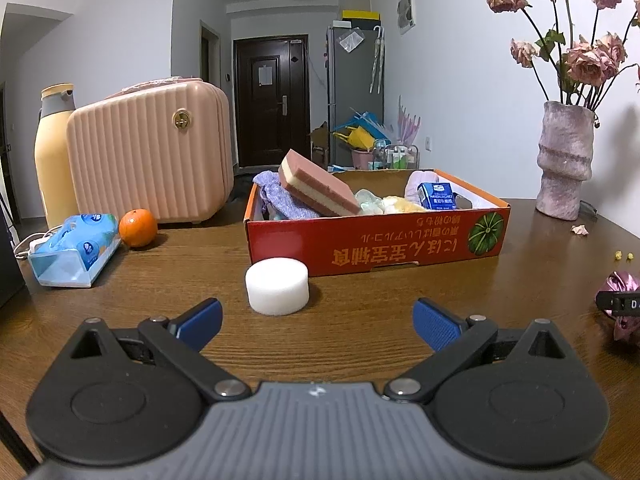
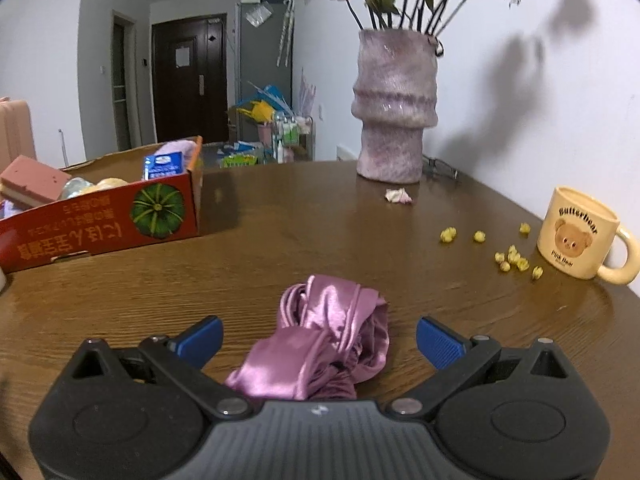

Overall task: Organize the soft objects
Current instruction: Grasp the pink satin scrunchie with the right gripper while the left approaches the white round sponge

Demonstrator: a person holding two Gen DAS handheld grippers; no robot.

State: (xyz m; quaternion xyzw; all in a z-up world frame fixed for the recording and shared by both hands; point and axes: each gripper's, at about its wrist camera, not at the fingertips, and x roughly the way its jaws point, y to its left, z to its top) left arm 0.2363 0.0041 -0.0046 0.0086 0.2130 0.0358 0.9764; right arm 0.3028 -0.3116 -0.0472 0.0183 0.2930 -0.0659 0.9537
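Satin cloth [image 2: 328, 344] lies between the right tongs' [image 2: 320, 340] spread jaws.

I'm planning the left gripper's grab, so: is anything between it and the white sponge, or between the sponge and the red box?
Nothing visible. The left gripper is open, with bare table up to the white round sponge. The red box stands right behind the sponge; only its low front wall must be cleared.

Left tool [image 1: 318, 322] spread wide, low; right tool [image 2: 319, 338] likewise.
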